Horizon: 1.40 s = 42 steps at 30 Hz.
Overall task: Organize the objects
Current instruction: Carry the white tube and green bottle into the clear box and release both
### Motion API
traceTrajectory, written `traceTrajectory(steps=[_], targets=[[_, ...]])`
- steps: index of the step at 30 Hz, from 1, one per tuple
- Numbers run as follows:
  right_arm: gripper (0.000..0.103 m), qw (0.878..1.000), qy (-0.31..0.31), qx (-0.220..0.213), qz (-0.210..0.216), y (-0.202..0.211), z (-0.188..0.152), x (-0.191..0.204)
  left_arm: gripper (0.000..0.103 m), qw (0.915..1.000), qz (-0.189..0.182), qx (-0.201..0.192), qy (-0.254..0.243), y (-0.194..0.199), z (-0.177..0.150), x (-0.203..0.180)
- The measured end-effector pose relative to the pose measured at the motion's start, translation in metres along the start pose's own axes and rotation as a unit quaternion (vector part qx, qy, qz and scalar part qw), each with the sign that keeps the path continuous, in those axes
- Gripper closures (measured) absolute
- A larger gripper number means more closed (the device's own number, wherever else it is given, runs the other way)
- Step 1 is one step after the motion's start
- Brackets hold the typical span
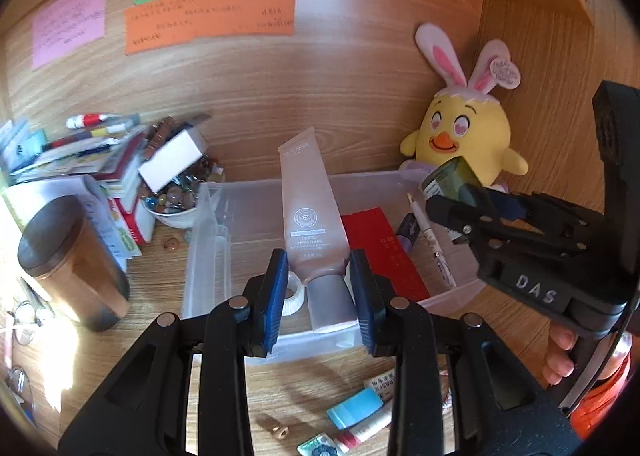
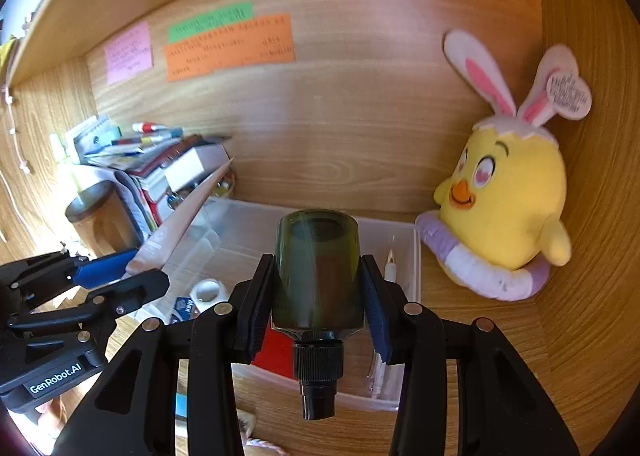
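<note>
My left gripper [image 1: 319, 288] is shut on a pale pink cream tube [image 1: 308, 207], held by its grey cap over the clear plastic bin [image 1: 208, 240]. My right gripper [image 2: 318, 296] is shut on a dark green bottle [image 2: 318, 268] with a black cap pointing back at the camera, held above the bin [image 2: 408, 240]. The bin holds a red card [image 1: 384, 252], a pen [image 1: 432, 240], a tape roll [image 2: 208, 290] and a small dark tube. In the left wrist view the right gripper [image 1: 464, 195] sits at the bin's right end. The left gripper [image 2: 132, 276] shows at the left of the right wrist view.
A yellow chick plush [image 1: 464, 135] with bunny ears leans in the right corner. A brown canister [image 1: 68, 260], a stack of books and boxes [image 1: 100, 159] and a bowl of beads [image 1: 176, 203] stand at left. Small items [image 1: 356, 412] lie on the desk in front. Sticky notes [image 1: 208, 19] are on the back panel.
</note>
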State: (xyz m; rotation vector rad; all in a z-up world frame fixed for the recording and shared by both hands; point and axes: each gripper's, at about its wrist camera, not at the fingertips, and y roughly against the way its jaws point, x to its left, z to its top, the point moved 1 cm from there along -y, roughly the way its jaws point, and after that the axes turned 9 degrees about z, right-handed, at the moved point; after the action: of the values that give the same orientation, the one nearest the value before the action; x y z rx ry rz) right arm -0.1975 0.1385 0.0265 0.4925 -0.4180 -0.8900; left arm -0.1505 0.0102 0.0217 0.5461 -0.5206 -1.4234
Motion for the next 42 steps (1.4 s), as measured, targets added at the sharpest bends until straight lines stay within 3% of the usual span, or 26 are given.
traceTrajectory(steps=[7, 13, 23, 31, 40, 42], targets=[[0.065, 0.999, -0.018, 0.028, -0.003, -0.023, -0.009, -0.014, 0.071, 0.9989, -0.024, 0.040, 0.000, -0.026, 0.001, -0.004], [0.065, 0.999, -0.010, 0.048, -0.012, -0.038, -0.017, -0.013, 0.071, 0.9979, -0.022, 0.061, -0.005, -0.044, -0.002, -0.010], [0.065, 0.997, -0.004, 0.077, -0.016, -0.053, -0.021, -0.014, 0.071, 0.9962, -0.031, 0.080, -0.015, -0.059, -0.003, -0.017], [0.065, 0.996, -0.006, 0.088, -0.020, -0.057, -0.023, -0.015, 0.071, 0.9966, -0.035, 0.074, -0.015, -0.051, 0.000, -0.013], [0.045, 0.997, -0.003, 0.076, -0.016, -0.041, -0.020, -0.010, 0.050, 0.9986, -0.025, 0.046, -0.008, -0.024, 0.002, -0.003], [0.041, 0.997, 0.001, 0.068, -0.019, -0.034, -0.018, -0.007, 0.040, 0.9992, -0.017, 0.034, -0.008, -0.015, 0.003, -0.001]])
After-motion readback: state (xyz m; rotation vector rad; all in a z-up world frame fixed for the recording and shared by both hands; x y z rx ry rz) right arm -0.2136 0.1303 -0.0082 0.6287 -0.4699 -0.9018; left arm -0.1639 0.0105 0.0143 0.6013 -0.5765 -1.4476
